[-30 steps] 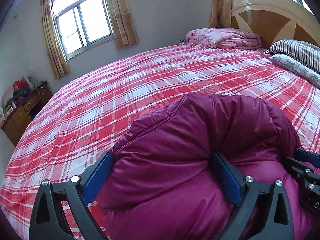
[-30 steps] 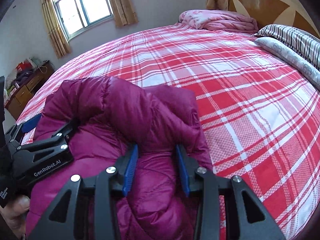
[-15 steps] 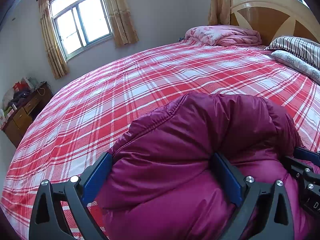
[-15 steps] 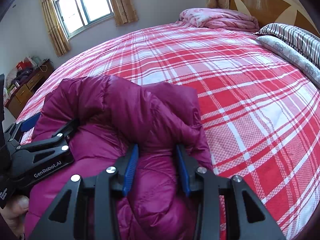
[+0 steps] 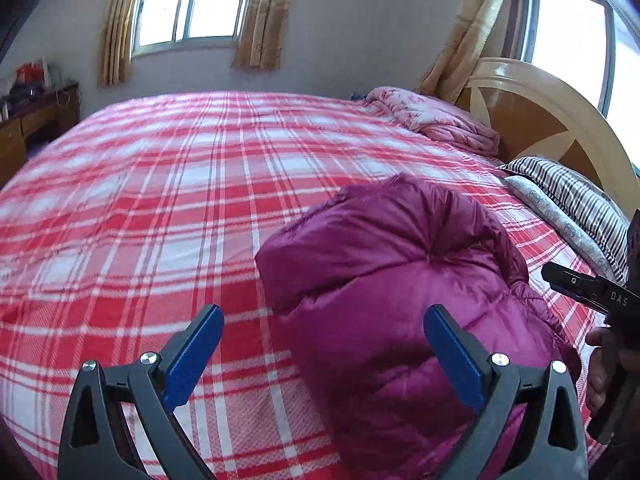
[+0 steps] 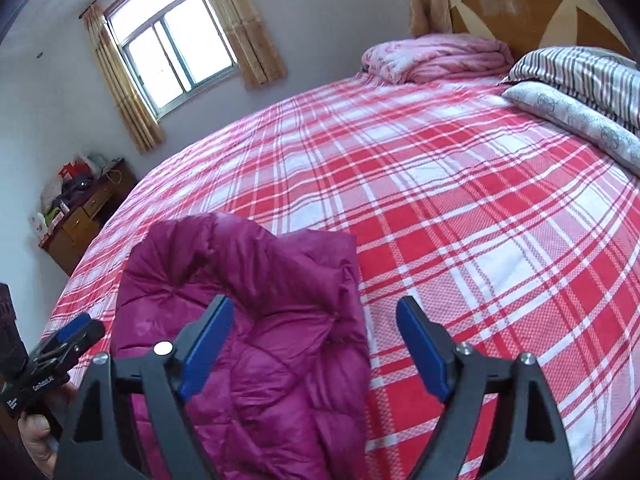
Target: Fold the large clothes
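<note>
**Both claws let go of the folded jacket**

A bedroom: a wide bed (image 6: pixel 460 208) under a red-and-white plaid sheet, windows with tan curtains on the far wall, a wooden headboard (image 5: pixel 532 120) at far right. On the near part of the bed lies the jacket (image 5: pixel 400 292), a magenta quilted puffer, bundled into a thick, rounded fold.

It looks light and soft, springy with filling, and its shiny shell is likely slippery — a fold may puff open once released. The best hold is probably a pinch on a seamed edge or hem, not the fat middle, where the pads would only squeeze air. The bundle's long axis seems to run from near to far, the rounded folded end pointing away toward the far wall; which end is collar or hem I cannot tell.

The left gripper (image 5: pixel 320 360) stands wide open; its right pad is in front of the jacket, its left pad over bare sheet, gripping nothing. The right gripper (image 6: pixel 312 352) has just been opening — its jaws are now spread wide, the jacket's right edge below and between them but not pinched.

Farther off: a pink quilt (image 6: pixel 436 60) and striped pillows (image 6: pixel 580 76) by the headboard, a cluttered desk (image 6: pixel 84 216) at far left.
</note>
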